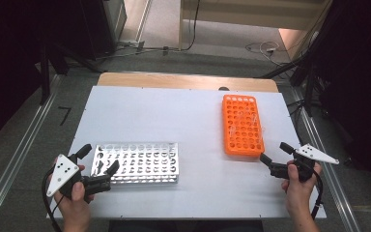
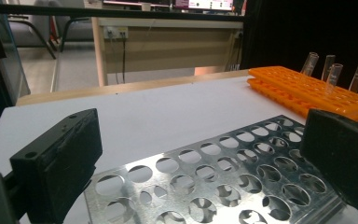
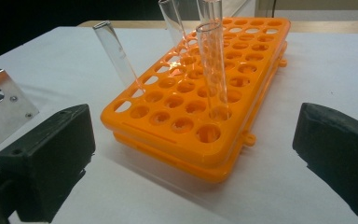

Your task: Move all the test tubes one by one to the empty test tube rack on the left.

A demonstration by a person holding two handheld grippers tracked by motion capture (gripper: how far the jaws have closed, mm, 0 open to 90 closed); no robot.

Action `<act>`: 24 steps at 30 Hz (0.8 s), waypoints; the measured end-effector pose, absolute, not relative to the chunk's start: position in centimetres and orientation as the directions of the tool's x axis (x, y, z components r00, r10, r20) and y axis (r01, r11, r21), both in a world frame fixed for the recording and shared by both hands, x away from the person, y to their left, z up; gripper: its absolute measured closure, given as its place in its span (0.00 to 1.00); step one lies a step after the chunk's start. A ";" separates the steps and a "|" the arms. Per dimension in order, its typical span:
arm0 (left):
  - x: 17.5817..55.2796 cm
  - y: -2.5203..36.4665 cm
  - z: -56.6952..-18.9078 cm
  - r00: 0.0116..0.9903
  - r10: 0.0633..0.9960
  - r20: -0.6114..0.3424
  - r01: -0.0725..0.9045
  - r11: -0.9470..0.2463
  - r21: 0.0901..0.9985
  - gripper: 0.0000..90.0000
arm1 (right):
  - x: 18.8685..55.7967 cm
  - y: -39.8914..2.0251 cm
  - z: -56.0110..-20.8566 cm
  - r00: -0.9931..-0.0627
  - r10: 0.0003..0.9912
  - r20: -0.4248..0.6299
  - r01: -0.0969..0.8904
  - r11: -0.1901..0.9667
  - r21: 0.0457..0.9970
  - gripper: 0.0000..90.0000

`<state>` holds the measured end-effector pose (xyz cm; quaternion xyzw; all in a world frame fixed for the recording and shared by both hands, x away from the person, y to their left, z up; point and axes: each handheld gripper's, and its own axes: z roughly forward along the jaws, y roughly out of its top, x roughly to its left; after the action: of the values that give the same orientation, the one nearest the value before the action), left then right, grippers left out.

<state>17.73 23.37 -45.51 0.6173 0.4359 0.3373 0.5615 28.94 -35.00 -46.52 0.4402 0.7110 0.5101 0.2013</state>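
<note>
Orange rack (image 3: 200,100) just ahead of open right gripper (image 3: 200,163) — apart

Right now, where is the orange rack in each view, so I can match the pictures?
High view: orange rack at right of centre on the white table.
Left gripper view: upper right, beyond the metal rack.
Right gripper view: centre, between the open jaws.
Shared landmark: the clear tubes standing in it.
</note>
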 end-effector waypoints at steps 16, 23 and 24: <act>19.7 20.8 -44.5 0.440 0.894 -0.078 0.166 0.004 0.986 0.00 | 31.8 -34.4 -43.9 -0.543 0.822 0.170 0.420 0.091 0.903 0.01; 20.9 20.6 -43.9 0.433 0.898 -0.075 0.166 0.002 0.986 0.00 | 34.3 -34.0 -44.6 -0.544 0.823 0.166 0.457 0.124 0.881 0.11; 21.1 20.6 -43.9 0.433 0.898 -0.074 0.167 0.001 0.986 0.00 | 34.5 -33.9 -44.7 -0.542 0.823 0.170 0.459 0.121 0.880 0.16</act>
<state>21.09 20.57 -43.88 0.6290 0.4235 0.3224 0.5667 34.47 -33.91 -44.67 0.4416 0.7255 0.4947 0.1842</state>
